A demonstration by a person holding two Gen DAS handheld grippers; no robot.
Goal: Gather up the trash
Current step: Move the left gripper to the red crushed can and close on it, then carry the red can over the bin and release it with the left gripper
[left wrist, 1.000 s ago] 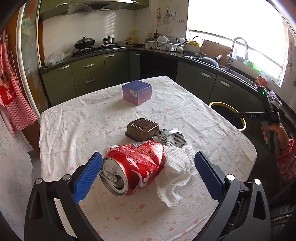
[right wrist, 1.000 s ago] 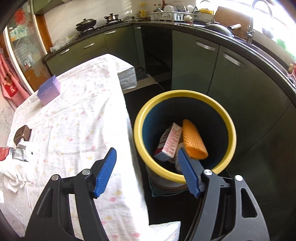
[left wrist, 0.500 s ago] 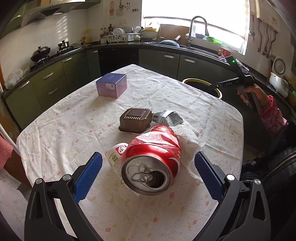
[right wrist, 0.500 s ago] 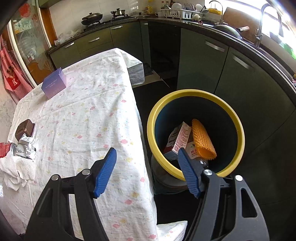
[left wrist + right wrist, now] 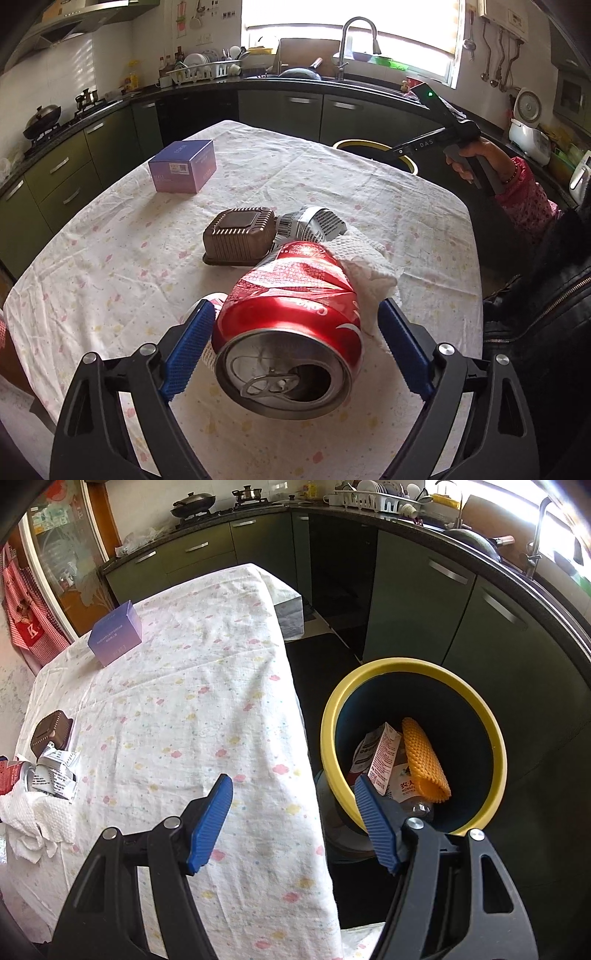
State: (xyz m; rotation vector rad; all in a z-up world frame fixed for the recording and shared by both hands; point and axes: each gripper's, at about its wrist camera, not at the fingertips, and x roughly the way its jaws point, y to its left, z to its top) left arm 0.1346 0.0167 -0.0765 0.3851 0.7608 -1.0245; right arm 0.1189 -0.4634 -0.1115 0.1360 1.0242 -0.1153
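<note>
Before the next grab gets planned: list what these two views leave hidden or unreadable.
- Left wrist view: the white cup is mostly hidden behind the red can and a blue pad.
- Same view: the paper towel is partly covered by the can.
- Right wrist view: the bin bottom is hidden by the right gripper.
- Right wrist view: the carton print is too small.

A purple box (image 5: 183,171) stands near the far corner of a worktop (image 5: 110,266) draped in a white, flower-dotted cloth. Behind it, green cabinets (image 5: 66,173) run under a dark counter carrying a wok (image 5: 42,116), a dish rack (image 5: 203,70) and a tap (image 5: 347,40) before a bright window. A red checked apron (image 5: 26,620) hangs beside a glass door.
</note>
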